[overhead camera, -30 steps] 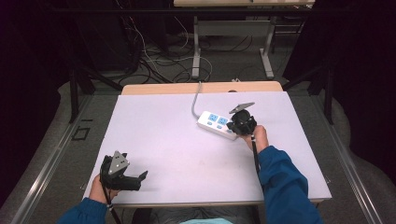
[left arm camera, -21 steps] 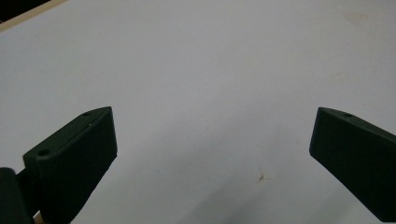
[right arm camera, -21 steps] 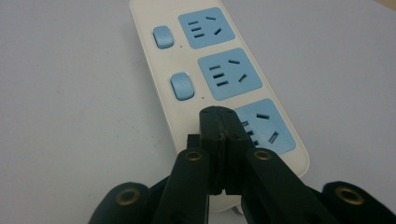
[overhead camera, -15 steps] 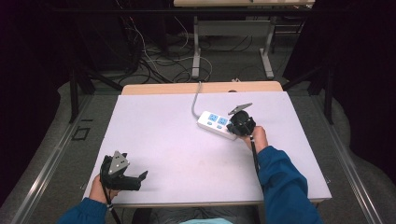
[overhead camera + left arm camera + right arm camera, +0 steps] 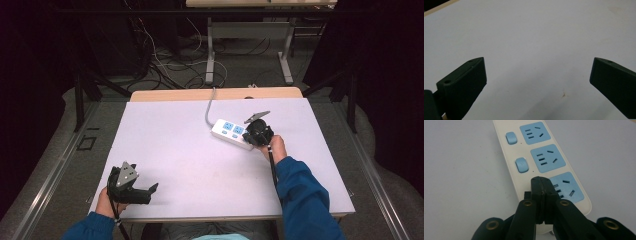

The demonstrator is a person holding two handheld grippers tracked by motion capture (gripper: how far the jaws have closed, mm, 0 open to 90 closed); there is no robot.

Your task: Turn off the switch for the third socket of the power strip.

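A white power strip with blue sockets lies at the table's far middle, its grey cable running off the back edge. My right gripper is shut, with nothing between the jaws. In the right gripper view its tips rest on the near end of the strip, just left of the nearest blue socket and in line with two blue switches. Whatever lies under the tips is hidden. My left gripper is open near the table's front left corner, over bare table.
The white table has a wooden strip along its back edge. Behind it, loose cables lie on the floor around another table's metal legs. A dark metal rail runs along each side of the table.
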